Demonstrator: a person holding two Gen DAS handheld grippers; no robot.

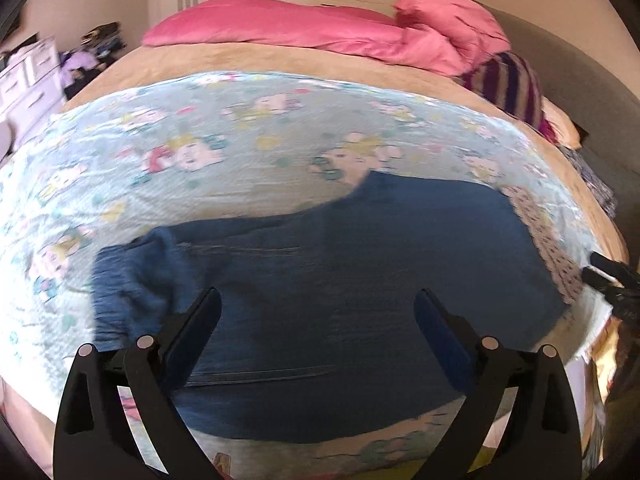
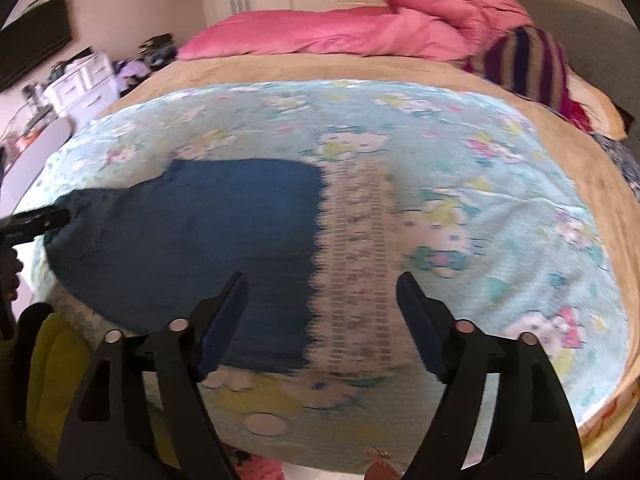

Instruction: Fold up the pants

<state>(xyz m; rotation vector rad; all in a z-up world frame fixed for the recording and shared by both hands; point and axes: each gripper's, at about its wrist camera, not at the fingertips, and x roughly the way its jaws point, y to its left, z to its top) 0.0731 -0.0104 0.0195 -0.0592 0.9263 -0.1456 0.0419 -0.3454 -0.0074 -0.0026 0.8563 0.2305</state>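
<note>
Left gripper (image 1: 318, 312): jaws spread wide, grasping nothing, poised above the middle of the pants (image 1: 320, 280). Right gripper (image 2: 320, 300): jaws likewise released and empty, poised over the pants' near right edge, where a patterned lace-edged band (image 2: 356, 272) borders the dark blue denim. The pants lie flat on a pale blue cartoon-print blanket (image 1: 200, 128) spread across the bed, apparently already doubled into a broad slab with a narrower part running off to the left. In my judgement the flat layout serves to keep the seams aligned, and both grippers stand open in readiness to take an edge for a further fold. Beyond the blanket lie a tan cover (image 2: 320, 68), pink bedding (image 1: 320, 28) and a striped cushion (image 2: 528, 64). Both views are motion-blurred; no brand, label or legible writing can be made out.
</note>
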